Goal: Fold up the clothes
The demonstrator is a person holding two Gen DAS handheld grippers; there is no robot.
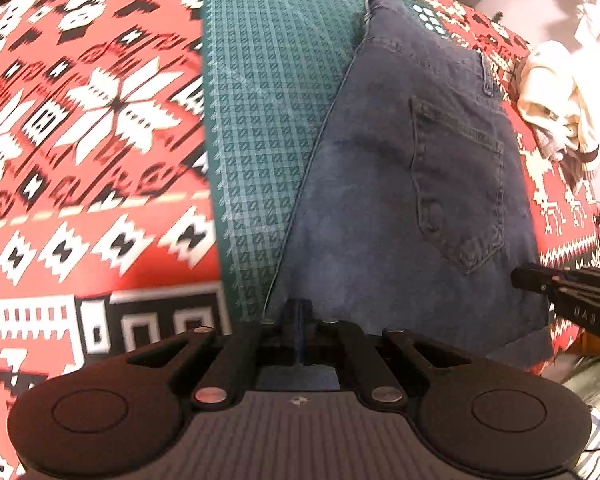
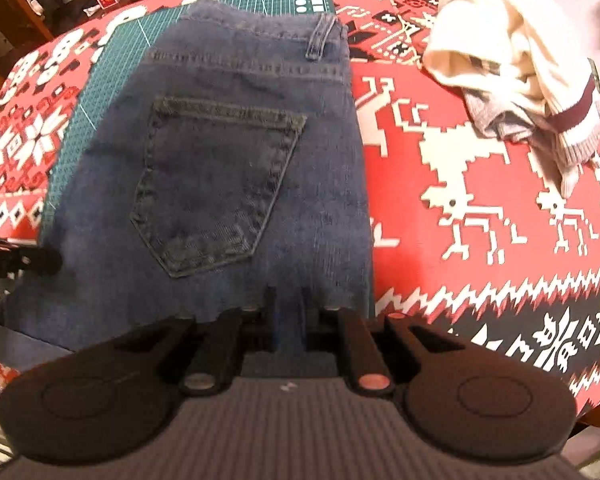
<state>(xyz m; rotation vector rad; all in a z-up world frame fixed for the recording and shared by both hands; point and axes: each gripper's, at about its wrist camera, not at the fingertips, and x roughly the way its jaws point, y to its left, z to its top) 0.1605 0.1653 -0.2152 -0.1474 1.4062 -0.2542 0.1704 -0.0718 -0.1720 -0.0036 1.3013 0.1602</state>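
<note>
Folded dark blue denim jeans (image 2: 228, 168) lie lengthwise away from cameras, waistband far, on green cutting mat (image 1: 260, 120). Left gripper (image 1: 298, 320) and right gripper (image 2: 286, 312) both pinch near denim edge.

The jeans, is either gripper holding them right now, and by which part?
Both seem to. The left gripper is shut on the near edge of the jeans; the right gripper pinches that same near edge further along, below the back pocket.
</note>
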